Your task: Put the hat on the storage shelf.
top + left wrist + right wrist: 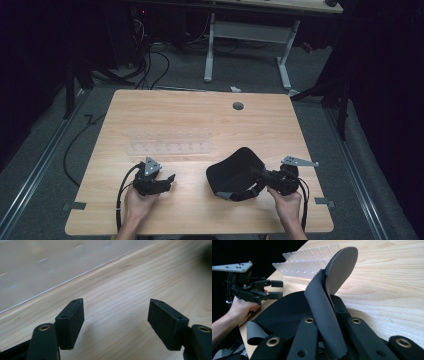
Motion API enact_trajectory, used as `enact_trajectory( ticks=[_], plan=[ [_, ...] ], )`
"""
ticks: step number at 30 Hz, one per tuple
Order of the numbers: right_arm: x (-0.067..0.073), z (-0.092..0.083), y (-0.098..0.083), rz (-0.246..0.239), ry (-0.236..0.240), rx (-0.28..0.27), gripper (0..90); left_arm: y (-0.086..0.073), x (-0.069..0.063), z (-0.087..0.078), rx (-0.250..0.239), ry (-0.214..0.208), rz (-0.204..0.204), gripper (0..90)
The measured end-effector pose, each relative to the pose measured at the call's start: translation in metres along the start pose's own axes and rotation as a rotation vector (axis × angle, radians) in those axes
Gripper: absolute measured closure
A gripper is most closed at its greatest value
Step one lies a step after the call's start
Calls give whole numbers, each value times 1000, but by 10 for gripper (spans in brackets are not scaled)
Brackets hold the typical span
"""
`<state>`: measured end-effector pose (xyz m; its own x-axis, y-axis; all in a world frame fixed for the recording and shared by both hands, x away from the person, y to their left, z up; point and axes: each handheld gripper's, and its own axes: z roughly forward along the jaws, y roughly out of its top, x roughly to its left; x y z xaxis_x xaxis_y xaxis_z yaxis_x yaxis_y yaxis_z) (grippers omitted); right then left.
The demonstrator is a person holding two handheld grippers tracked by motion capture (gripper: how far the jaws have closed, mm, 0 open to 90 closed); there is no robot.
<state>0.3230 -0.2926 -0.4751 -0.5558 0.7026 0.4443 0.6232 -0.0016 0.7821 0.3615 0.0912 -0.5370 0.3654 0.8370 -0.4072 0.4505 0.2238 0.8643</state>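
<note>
One gripper [325,322] clamped on black cloth [287,312]

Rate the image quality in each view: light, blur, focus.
High view: the table is evenly lit, the room around it dark. Left gripper view: the open left gripper is sharp, the clear plastic rack beyond it blurred. Right gripper view: the black fabric piece in the right gripper is sharp, the background black.

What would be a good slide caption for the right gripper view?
Right gripper shut on a black fabric pad's edge, lifting it above the wooden table, clear slotted rack behind.
</note>
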Motion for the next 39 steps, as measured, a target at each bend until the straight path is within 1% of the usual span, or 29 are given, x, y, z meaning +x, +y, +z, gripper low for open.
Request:
enact_trajectory(
  ticks=[1,3,4,5,6,7,9,11,13,16,18,20,21,23,24,25,27,32,35,39],
  plan=[
    [2,1,0,-2,-1,4,847,1,-5,-2,1,-22,5,289],
    [3,1,0,-4,2,6,847,1,-15,-5,-2,-59,35,288],
    [6,2,1,-3,3,6,847,2,-26,-9,-10,-101,59,284],
    [7,2,1,0,3,5,847,2,-26,-9,-10,-101,59,281],
    [7,3,1,3,3,7,847,3,-37,-12,-14,-139,83,281],
    [8,3,1,1,4,5,847,3,-37,-12,-14,-139,83,282],
    [8,3,1,3,5,2,847,2,-49,-14,-5,-180,111,280],
    [9,4,2,6,5,4,847,2,-58,-15,-3,-212,125,279],
    [10,5,3,3,8,0,847,1,-65,-17,8,-244,149,278],
    [12,6,5,10,14,0,847,-1,-75,-17,20,-283,145,282],
    [14,7,6,6,17,2,846,-1,-80,-18,25,-299,146,286],
    [17,11,8,0,19,7,846,-2,-84,-18,32,-314,163,287],
    [17,11,8,0,19,7,846,-3,-87,-18,29,-322,160,287],
    [19,13,9,1,18,17,846,-4,-92,-18,33,-332,181,288],
    [19,15,9,-1,19,22,846,-4,-94,-18,32,-337,179,288],
    [20,16,10,-2,20,26,845,-5,-95,-18,35,-341,188,289],
    [22,18,10,-2,20,33,845,-5,-98,-18,38,-353,191,296],
    [25,20,11,-12,18,46,843,-5,-100,-18,44,-367,191,339],
    [28,20,12,-18,14,58,841,-6,-101,-17,50,-362,195,361],
    [31,20,12,-18,34,57,837,-5,-100,-16,49,-356,196,379]
  ],
)
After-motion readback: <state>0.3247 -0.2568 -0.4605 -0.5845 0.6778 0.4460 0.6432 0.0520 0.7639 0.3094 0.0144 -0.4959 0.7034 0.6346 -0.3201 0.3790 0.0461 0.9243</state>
